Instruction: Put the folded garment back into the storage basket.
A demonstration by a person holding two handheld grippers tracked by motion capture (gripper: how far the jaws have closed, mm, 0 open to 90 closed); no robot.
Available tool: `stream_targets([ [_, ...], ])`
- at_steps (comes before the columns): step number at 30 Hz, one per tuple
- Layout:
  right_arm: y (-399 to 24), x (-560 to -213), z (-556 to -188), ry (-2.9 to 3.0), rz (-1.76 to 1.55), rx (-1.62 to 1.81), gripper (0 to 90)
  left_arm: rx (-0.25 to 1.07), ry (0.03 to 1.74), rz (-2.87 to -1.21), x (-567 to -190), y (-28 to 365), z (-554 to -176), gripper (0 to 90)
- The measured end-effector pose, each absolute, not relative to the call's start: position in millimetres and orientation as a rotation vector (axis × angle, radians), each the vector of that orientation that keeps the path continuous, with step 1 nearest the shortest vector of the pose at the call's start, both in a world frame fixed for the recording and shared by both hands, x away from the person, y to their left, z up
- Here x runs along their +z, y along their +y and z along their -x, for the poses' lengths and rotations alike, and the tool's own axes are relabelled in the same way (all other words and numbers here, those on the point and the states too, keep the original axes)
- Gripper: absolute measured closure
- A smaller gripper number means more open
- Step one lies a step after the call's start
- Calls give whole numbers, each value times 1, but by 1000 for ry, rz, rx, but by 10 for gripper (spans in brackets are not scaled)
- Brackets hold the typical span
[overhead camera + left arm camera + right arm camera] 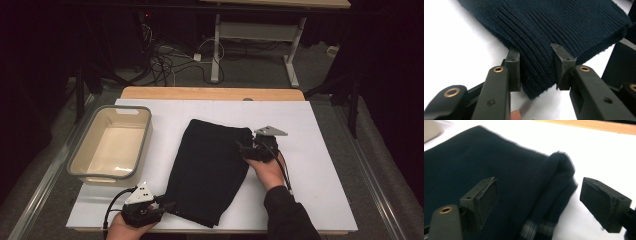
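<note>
A dark knitted garment (pixel 210 165) lies folded on the white board (pixel 310 165), reaching from the middle toward the front edge. My left gripper (pixel 167 206) is at its near left corner. In the left gripper view its pads (pixel 515 67) press from both sides on the ribbed hem of the garment (pixel 554 25), so the left gripper (pixel 536 70) is shut on it. My right gripper (pixel 242 147) is at the garment's far right corner. In the right gripper view the right gripper (pixel 540 190) stands open, its pads wide apart, with the folded edge of the garment (pixel 474 165) between them, untouched.
A beige bin with a grey rim (pixel 145 135) stands empty on the board's left side. The wooden table edge (pixel 210 93) shows behind the board. White board lies bare to the right of the garment. Cables and a table frame (pixel 216 50) are on the floor beyond.
</note>
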State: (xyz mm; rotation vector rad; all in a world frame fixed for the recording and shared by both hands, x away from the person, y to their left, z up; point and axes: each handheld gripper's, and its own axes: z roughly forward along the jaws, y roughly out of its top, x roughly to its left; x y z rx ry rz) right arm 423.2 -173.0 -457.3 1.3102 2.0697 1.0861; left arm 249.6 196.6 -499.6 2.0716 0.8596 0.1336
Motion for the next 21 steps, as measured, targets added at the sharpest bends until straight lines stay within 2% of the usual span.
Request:
stream_targets([
  [3,-172,-458,-440,2060,-1354,1057,210,138,858,-2071,-500,196,-249,613],
  [4,-174,-462,-454,2063,-1413,1054,265,140,857,-2071,-500,196,-249,613],
  [6,-176,-467,-463,2082,-1444,1017,275,136,857,-2069,-500,197,-249,613],
  [11,-182,-480,-468,2164,-1514,977,295,130,860,-2065,-500,197,-250,613],
  [15,-183,-482,-462,2165,-1487,999,352,133,861,-2066,-500,197,-249,612],
  [18,-183,-482,-458,2186,-1476,1037,513,132,863,-2066,-500,197,-249,612],
  [19,-183,-482,-458,2186,-1476,1037,513,132,863,-2066,-500,197,-249,612],
  [20,-182,-482,-457,2199,-1476,1060,590,134,864,-2065,-500,197,-249,612],
  [21,-182,-483,-457,2206,-1477,1072,615,135,865,-2065,-500,197,-249,612],
])
